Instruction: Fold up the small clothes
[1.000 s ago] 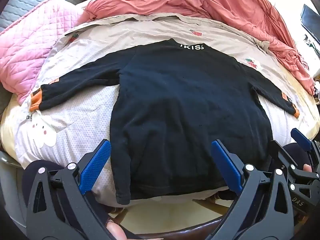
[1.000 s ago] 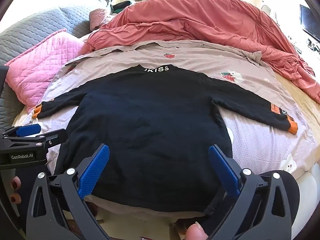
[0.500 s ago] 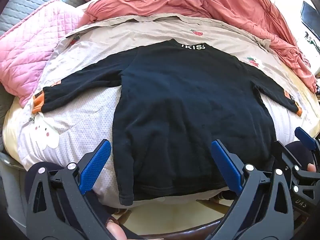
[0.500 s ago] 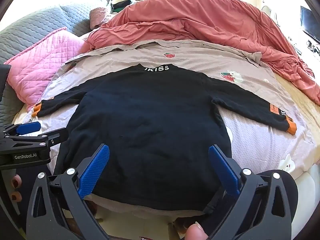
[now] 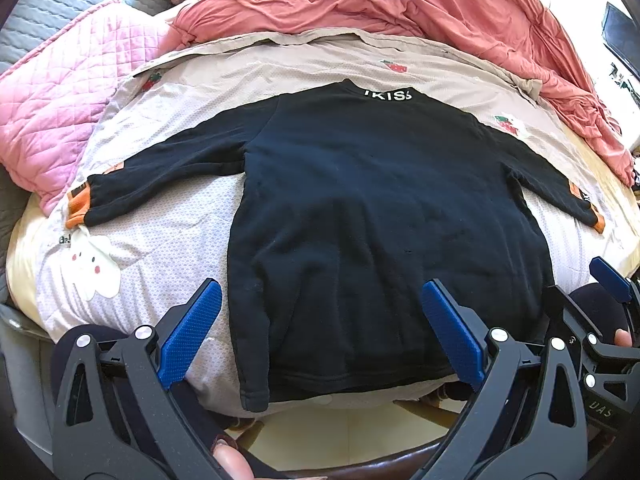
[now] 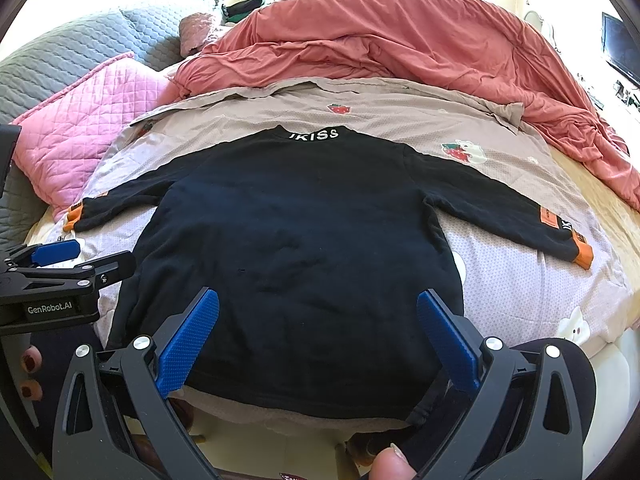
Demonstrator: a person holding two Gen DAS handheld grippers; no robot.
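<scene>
The left gripper (image 5: 320,332), black plastic with blue finger pads, has its two fingers spread wide apart. The matching right gripper (image 6: 318,334) is spread wide too. They sit side by side.

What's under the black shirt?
The black shirt lies flat on a beige blanket printed with strawberries and white bunnies. Whatever prints sit right beneath the shirt are covered, so they cannot be seen.
</scene>
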